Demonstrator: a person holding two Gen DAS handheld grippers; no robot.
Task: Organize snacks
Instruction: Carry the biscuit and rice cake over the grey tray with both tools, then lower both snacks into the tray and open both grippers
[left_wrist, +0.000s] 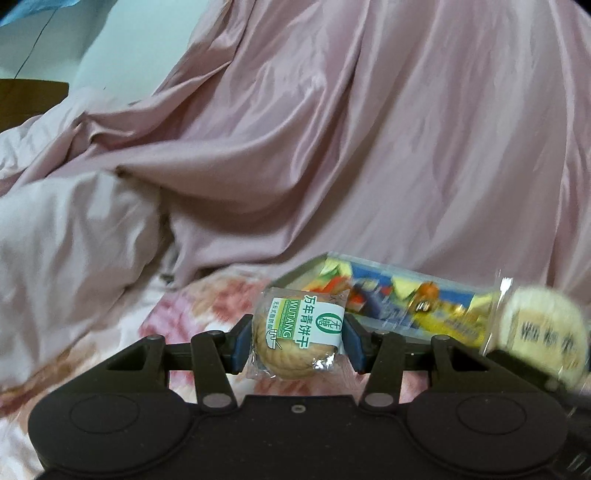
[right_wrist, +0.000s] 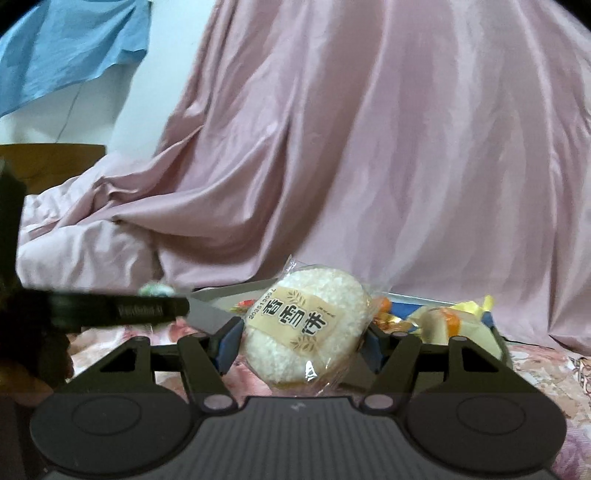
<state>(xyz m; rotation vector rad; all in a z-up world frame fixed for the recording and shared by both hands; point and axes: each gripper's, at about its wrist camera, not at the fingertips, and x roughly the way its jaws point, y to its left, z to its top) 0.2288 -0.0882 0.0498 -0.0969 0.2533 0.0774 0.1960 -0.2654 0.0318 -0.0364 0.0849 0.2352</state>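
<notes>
**On the bed, both grippers carrying one wrapped snack each toward the tray**

On the floral sheet (left_wrist: 177, 317), left side first: the left gripper (left_wrist: 297, 339) has its jaws clamped on a wrapped biscuit (left_wrist: 295, 336), blue pads pressing the wrapper's two sides. The biscuit stands on edge with its face to the camera; it is round, so no real long axis, but the green-and-white label runs sideways, text rotated, top of the print pointing right. Grip looks chosen to keep it flat-faced for dropping into the tray, my guess.

Behind and to the right sits the tray (left_wrist: 406, 284), shallow, colourful packets inside, long axis slanting down to the right.

Further right: the right gripper (right_wrist: 301, 338) is closed on a rice cracker (right_wrist: 306, 325), white, round, in clear wrap. Its tan label band tilts diagonally, rising toward the upper right. It hangs just in front of the tray (right_wrist: 221, 293), lifted clear of the sheet. Pink duvet (right_wrist: 369, 147) piled behind everything.

Both snacks are in hand, not yet in the tray.
</notes>
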